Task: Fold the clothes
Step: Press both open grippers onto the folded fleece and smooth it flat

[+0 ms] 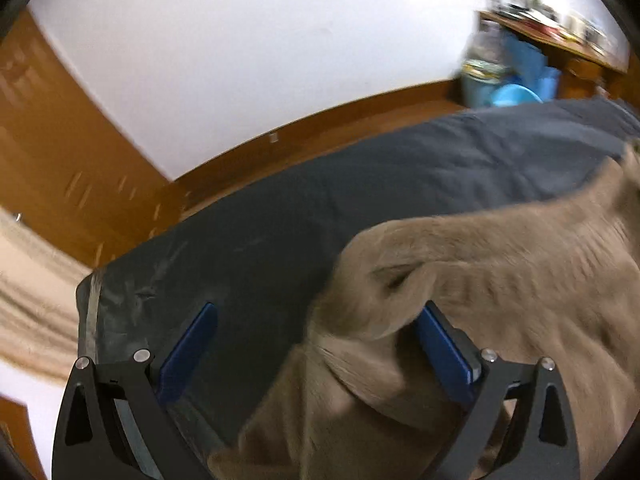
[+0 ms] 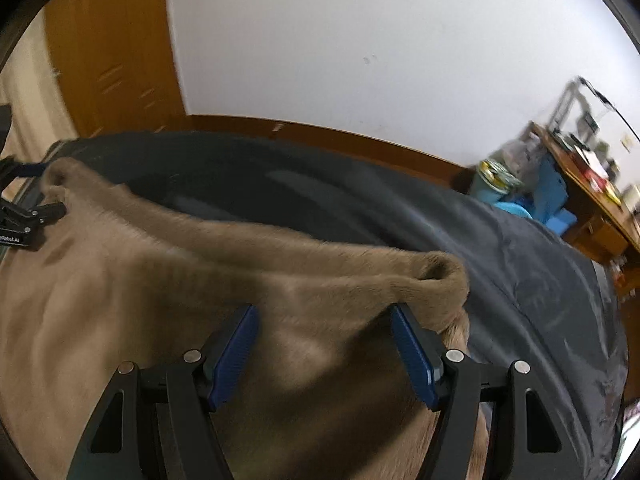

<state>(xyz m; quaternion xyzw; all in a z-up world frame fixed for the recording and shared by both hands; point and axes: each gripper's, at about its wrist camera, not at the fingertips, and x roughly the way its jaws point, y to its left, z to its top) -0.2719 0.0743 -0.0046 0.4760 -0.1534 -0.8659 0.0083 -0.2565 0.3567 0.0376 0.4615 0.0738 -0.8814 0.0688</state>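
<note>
A tan fleecy garment [image 1: 500, 280] lies spread on a dark grey bed cover [image 1: 300, 184]. My left gripper [image 1: 320, 308] is open wide over the garment's left corner. A rolled fold of cloth rests against its right blue pad [image 1: 444, 352], while the left pad [image 1: 188, 352] hangs over bare cover. In the right wrist view the garment [image 2: 160, 280] fills the lower left, and its rolled far edge ends at a corner [image 2: 444, 276]. My right gripper [image 2: 324, 310] is open just above the cloth, beside that corner, with nothing pinched. The left gripper [image 2: 36, 212] shows at the garment's far left corner.
The bed cover [image 2: 520, 264] stretches away to the right. Beyond it are a white wall [image 2: 360, 40], brown wooden panelling [image 1: 60, 140], a cluttered wooden desk [image 2: 592, 184] and blue bins [image 2: 516, 204]. A beige curtain [image 1: 32, 300] hangs at the left.
</note>
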